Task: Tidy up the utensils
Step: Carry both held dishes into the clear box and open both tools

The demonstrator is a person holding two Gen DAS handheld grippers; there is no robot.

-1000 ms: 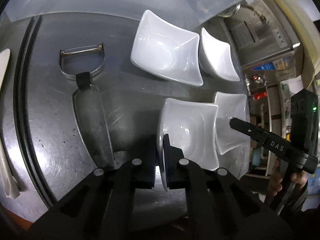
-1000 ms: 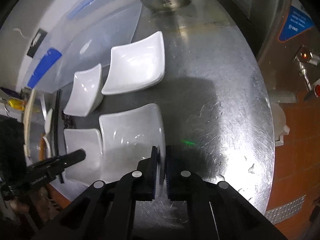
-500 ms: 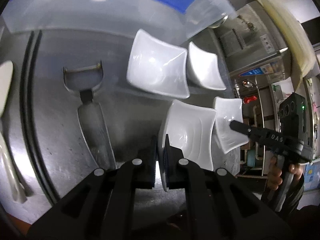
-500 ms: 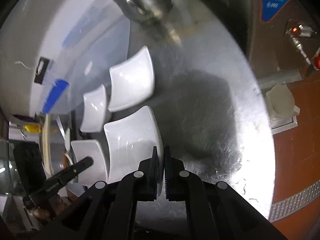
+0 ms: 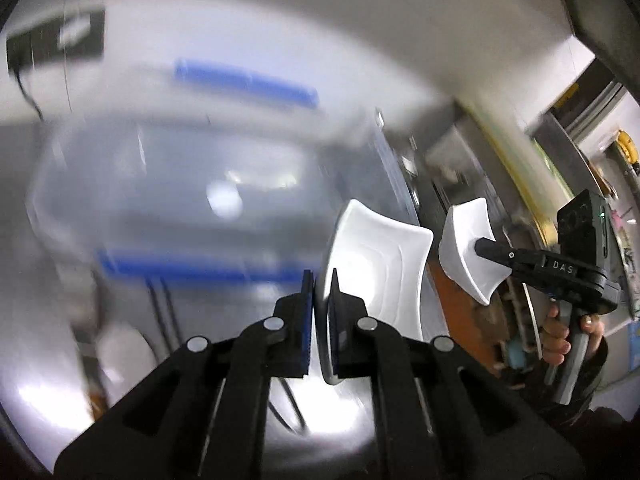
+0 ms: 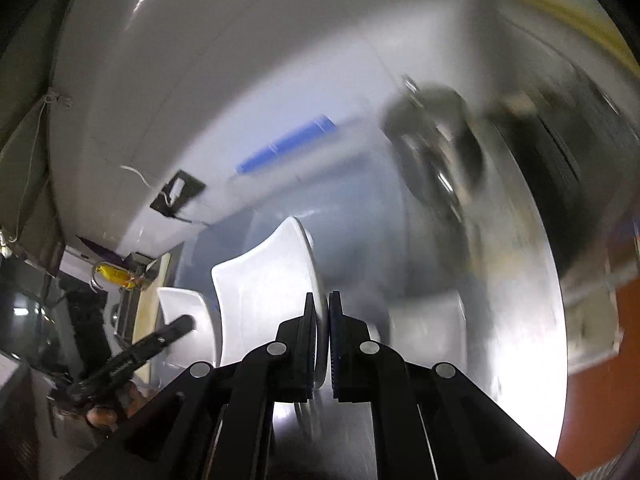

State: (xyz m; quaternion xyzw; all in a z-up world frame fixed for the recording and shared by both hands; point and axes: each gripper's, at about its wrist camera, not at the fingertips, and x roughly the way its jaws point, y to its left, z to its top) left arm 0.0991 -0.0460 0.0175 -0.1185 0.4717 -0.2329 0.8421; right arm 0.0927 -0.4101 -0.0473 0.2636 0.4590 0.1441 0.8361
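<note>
We looked along two hand-held grippers, each carrying a square white dish in the air by a thin pinch on one rim. The left gripper (image 5: 320,280) was closed on the edge of the larger white dish (image 5: 380,264), which stood nearly on edge, its hollow facing right. The right gripper (image 6: 324,300) was closed the same way on the smaller white dish (image 5: 466,248), just beside the first but not touching it. Ahead lay a clear plastic bin (image 5: 180,208) with blue handles, and the steel counter (image 6: 520,320) was below. The background was heavily smeared, so we could not tell whether the bin was open. We judged the main risk to be slippage: glazed ware held only at its rim could pivot or slide from the pads in a quick swing and fall onto the steel. The two dishes hung close enough that a small drift of either hand could knock them together and chip an edge. A blind approach could also strike the bin wall.
</note>
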